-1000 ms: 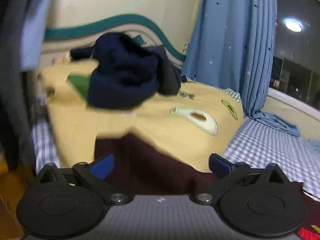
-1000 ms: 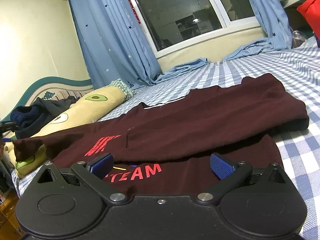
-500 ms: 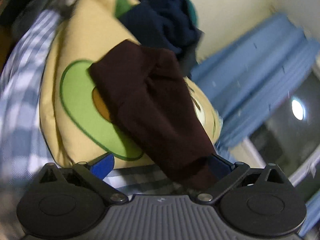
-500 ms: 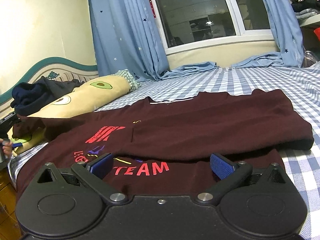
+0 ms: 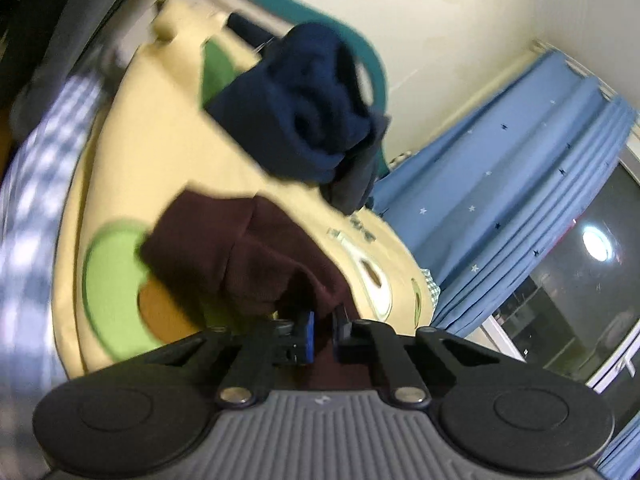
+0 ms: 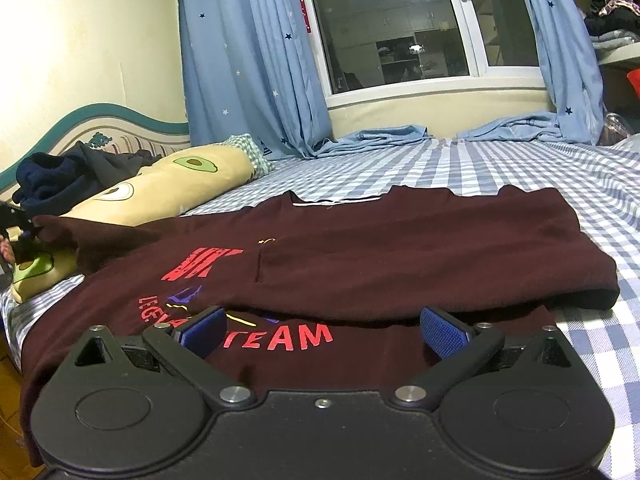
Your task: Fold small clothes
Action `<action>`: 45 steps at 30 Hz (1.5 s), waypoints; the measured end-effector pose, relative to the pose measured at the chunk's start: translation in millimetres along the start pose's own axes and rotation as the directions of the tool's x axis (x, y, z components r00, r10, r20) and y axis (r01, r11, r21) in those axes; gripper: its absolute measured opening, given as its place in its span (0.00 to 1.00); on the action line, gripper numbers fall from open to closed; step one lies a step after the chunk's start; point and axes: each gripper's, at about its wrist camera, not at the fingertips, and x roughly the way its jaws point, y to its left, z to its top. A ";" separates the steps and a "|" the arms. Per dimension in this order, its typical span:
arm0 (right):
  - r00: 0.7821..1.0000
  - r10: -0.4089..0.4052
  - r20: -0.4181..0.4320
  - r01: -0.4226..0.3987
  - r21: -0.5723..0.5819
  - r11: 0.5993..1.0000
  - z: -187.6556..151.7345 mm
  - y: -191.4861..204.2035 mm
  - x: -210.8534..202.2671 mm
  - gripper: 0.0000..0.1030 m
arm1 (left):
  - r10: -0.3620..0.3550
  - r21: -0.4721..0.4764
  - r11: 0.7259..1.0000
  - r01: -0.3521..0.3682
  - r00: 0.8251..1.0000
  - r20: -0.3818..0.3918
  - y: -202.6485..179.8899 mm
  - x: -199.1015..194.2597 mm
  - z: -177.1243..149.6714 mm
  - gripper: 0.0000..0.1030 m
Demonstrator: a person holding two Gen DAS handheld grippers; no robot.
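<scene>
A dark maroon T-shirt (image 6: 360,256) with red lettering lies front up on the checked bed, its right sleeve folded over the chest. Its left sleeve (image 5: 256,256) drapes over the avocado pillow. My left gripper (image 5: 324,334) is shut on that sleeve's fabric; it also shows at the far left of the right wrist view (image 6: 16,228). My right gripper (image 6: 322,328) is open and empty, just above the shirt's lower front near the word TEAM.
A long yellow avocado-print pillow (image 6: 160,196) lies along the headboard side, with a heap of navy clothes (image 5: 304,104) on it. Blue star curtains (image 6: 248,60) and a window stand behind the blue checked bed (image 6: 480,168). The bed's edge is at the left.
My left gripper has closed on the maroon sleeve after coming in open over the pillow. The right gripper has lifted and tilted slightly, still open.
</scene>
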 end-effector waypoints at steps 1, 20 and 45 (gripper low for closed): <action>1.000 -0.001 0.000 0.001 0.001 1.000 0.4 -0.8 -0.4 1.00 | -0.001 0.047 0.999 0.001 1.000 -0.003 -3.2 -1.6 8.3 0.06; 1.000 -0.015 0.021 0.015 0.029 0.999 -2.5 -6.5 -11.1 1.00 | -0.221 0.765 0.624 0.156 0.975 -0.019 -179.5 -55.2 -50.4 0.06; 0.991 -0.135 0.018 0.133 0.074 0.988 -6.7 -42.3 -37.9 1.00 | -0.142 0.694 0.148 0.705 0.710 -0.690 -213.5 -95.1 -286.9 0.24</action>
